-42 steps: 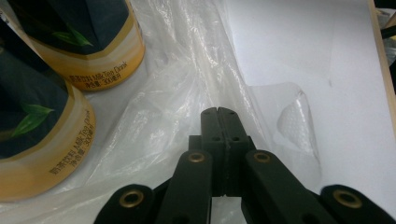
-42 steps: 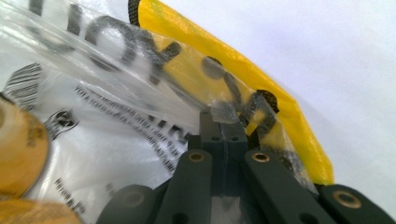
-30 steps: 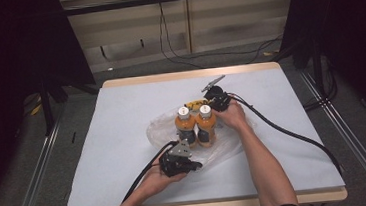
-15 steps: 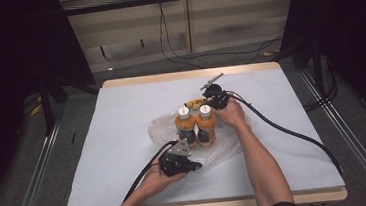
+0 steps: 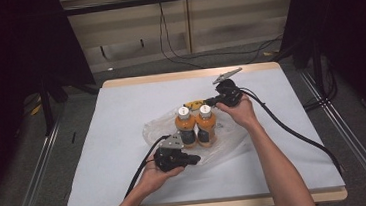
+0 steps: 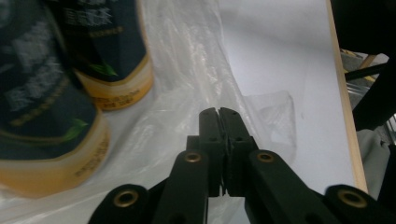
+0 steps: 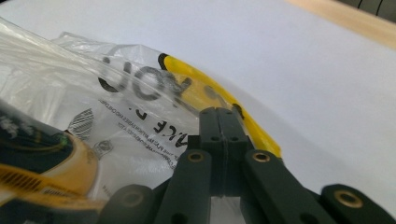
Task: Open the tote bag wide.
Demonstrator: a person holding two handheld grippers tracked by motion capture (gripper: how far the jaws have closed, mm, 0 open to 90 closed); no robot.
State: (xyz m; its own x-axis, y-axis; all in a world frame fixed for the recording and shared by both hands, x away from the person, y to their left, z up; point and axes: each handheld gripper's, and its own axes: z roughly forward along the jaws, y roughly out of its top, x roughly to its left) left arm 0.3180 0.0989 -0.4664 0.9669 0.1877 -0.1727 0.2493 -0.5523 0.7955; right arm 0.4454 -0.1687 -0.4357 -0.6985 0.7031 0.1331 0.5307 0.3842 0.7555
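The 2 bottles [image 5: 196, 126] stand upright at the desk [image 5: 122, 118] centre inside a clear plastic bag [image 5: 224, 142]. The left tool [image 5: 192, 159], at their 6 o'clock, and the right tool [image 5: 210, 101], at 1 o'clock, are each clenched on the bag's film. If either tool pulls unevenly, the film could tear or tip a bottle.

The middle of the table [image 5: 124, 138] is blocked by two upright bottles [image 5: 196, 126] on a crumpled plastic bag [image 5: 224, 139]; open cloth is left all around.

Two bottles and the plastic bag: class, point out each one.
left bottle [image 5: 185, 128], high view, orange body
right bottle [image 5: 206, 125], high view, orange body
plastic bag [image 5: 227, 140], high view, clear film right of the bottles
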